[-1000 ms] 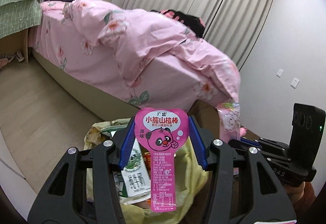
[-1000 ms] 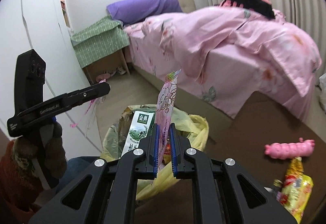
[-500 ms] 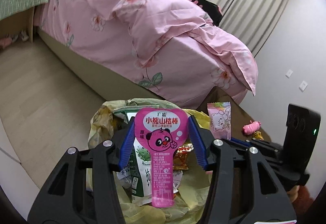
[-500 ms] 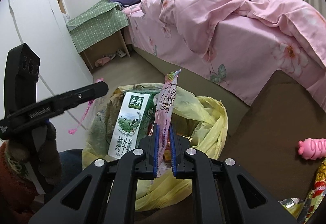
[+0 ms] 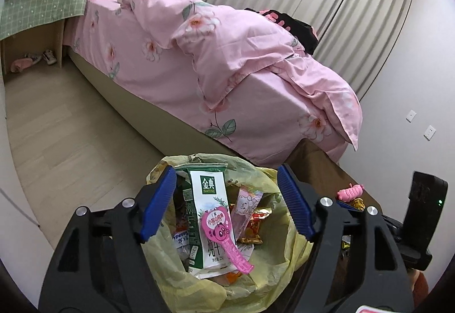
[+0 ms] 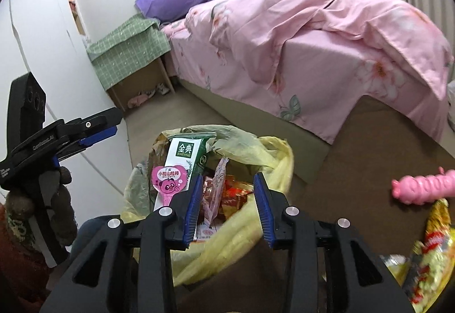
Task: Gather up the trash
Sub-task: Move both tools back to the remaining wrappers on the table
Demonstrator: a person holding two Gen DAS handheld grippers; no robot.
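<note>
While both claws hang over the mouth of the yellow bag [image 5: 273, 264], nothing is gripped by either. The left claw [image 5: 226, 206] is seen with its jaws wide and opening further, and the pink bear wrapper [image 5: 220, 230] is found lying free below them, on the milk carton [image 5: 209, 216] inside the bag. The right claw [image 6: 227, 206] is likewise opening; the pale pink sachet [image 6: 216, 193] is seen in line with the gap between its jaws, but it is judged to rest among the rubbish in the bag, untouched by the pads.

With these two pieces taken as deposited, the next piece is judged to be among what remains outside the bag. On the brown tabletop [image 6: 355, 153] to the right of the bag, a yellow-and-red snack packet [image 6: 426, 256] is seen, near the right claw's side, its long axis running away from the bag's rim towards the lower right edge of the right wrist view. A pink pig toy [image 6: 421, 186] lies beyond it, also right of the bag, lengthwise across the view; whether it counts as trash cannot be told. Both are well apart from the left claw, so the right hand is judged the nearer for the coming reach.
</note>
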